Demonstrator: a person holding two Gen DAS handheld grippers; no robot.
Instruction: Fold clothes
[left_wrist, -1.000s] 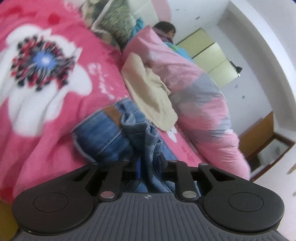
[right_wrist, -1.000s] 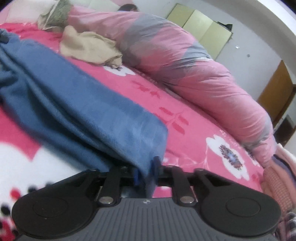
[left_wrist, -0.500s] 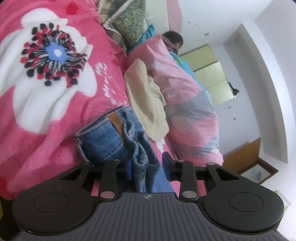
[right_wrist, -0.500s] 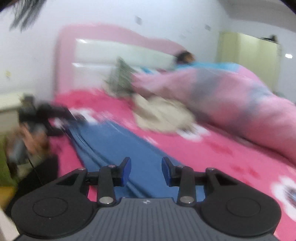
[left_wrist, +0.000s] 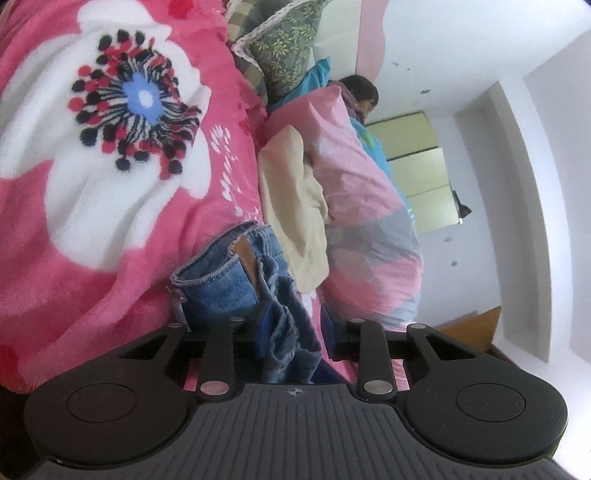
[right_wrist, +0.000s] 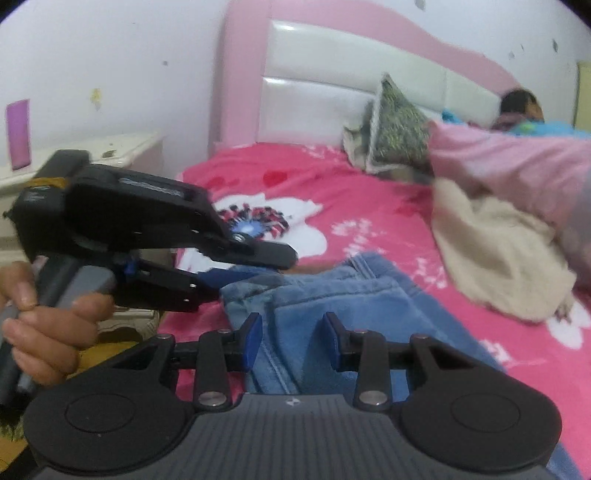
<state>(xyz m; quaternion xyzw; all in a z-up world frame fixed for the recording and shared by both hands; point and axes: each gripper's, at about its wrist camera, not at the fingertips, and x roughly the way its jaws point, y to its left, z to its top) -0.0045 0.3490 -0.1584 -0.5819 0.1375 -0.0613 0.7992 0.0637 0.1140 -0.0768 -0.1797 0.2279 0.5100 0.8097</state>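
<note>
Jeans, one pair, lie bunched on the pink flowered bed cover beside one cream garment and one green pillow; no writing is legible. Left tongs have denim between parted pads, grip uncertain, while right tongs, just opened, stand released above the denim

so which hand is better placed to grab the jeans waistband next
Left: the left gripper has the jeans waistband bunched between its jaws. The right gripper, jaws open with nothing between them though just closing slightly, hovers farther down the denim.
</note>
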